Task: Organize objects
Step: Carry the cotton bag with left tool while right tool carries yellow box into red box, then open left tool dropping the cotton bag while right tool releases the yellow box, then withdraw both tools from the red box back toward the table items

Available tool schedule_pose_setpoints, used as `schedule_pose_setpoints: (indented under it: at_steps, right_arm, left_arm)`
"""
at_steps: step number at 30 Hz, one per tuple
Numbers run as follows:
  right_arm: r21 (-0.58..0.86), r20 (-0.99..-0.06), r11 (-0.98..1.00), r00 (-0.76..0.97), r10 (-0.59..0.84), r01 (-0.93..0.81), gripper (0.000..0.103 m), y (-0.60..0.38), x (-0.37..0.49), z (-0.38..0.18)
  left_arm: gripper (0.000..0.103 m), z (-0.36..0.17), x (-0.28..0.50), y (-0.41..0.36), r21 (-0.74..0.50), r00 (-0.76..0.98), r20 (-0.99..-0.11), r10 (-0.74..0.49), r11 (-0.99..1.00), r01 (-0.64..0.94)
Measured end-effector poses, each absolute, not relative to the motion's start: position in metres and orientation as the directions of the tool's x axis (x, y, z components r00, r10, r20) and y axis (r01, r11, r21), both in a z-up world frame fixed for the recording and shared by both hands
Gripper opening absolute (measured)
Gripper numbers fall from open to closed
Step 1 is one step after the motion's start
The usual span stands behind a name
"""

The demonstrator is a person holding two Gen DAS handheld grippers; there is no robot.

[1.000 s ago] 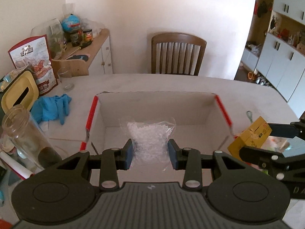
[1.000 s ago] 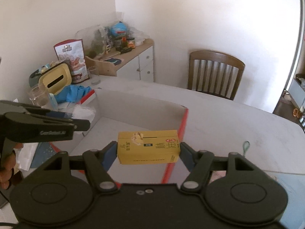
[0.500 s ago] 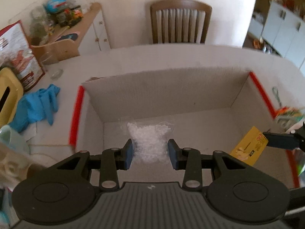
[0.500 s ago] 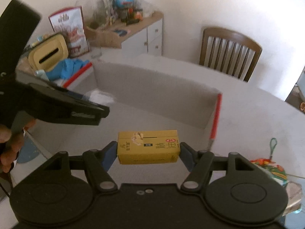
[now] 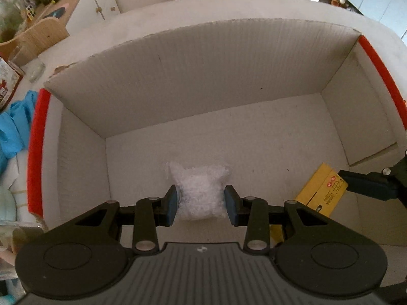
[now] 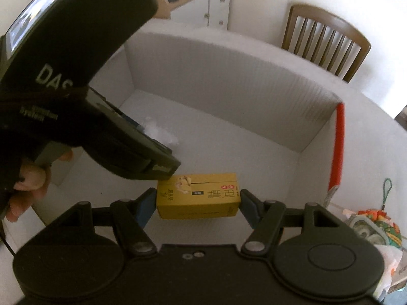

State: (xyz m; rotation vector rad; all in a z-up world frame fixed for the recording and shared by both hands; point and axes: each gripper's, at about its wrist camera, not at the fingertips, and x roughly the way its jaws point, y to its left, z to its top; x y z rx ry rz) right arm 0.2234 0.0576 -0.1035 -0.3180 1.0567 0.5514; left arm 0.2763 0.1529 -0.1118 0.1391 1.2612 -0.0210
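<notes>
So the cardboard box (image 5: 208,81) is the thing everything's going into, and right now both items are inside its walls but not set down yet, as far as I can tell. The left tongs (image 5: 201,200) are clamped on a little clear bag of white pellets (image 5: 201,190), hanging low over the box floor about mid-box, toward the near wall. The right tongs (image 6: 197,200) are squeezing a yellow carton (image 6: 198,195) by its short ends, held lengthwise across the jaws, near the box's right-hand side. From the left wrist view you can see that carton (image 5: 320,190) poking in just right of the bag, with a bit of gap between them.

Apart from these two, the box floor looks bare, so I'd say we're early on: two things about to be dropped off, nothing stored yet. What's left for this step is lowering, letting go and pulling out. Can't tell if either item is already touching the bottom.

Outside the box there's more waiting: a blue glove (image 5: 12,132) just off the box's left red-taped edge (image 5: 35,152), and some colourful bits plus a green cord (image 6: 386,190) off its right side. The box sits on a pale counter (image 6: 368,117). Beyond its far wall there's a wooden chair (image 6: 328,33), and off to the far left a white cabinet (image 6: 203,2) with clutter piled on top. White walls, daylight.
</notes>
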Motion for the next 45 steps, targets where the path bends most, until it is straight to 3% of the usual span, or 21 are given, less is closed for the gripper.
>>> schedule_pose_setpoints:
  at_steps: [7, 16, 45]
  right_arm:
    - [0.011, -0.908, 0.83, 0.342, 0.242, -0.558, 0.069, 0.061, 0.221, -0.115]
    - [0.006, -0.899, 0.826, 0.359, 0.252, -0.564, 0.07, 0.062, 0.206, -0.112]
    - [0.104, -0.725, 0.877, 0.569, 0.389, -0.469, 0.078, -0.028, 0.159, -0.014]
  left_arm:
    - [0.041, -0.114, 0.276, 0.148, 0.088, 0.284, -0.957, 0.053, 0.99, 0.109]
    - [0.061, -0.103, 0.264, 0.145, 0.082, 0.314, -0.948, 0.049, 0.992, 0.093]
    - [0.061, 0.015, 0.186, 0.107, 0.021, 0.646, -0.758, -0.092, 0.986, 0.166]
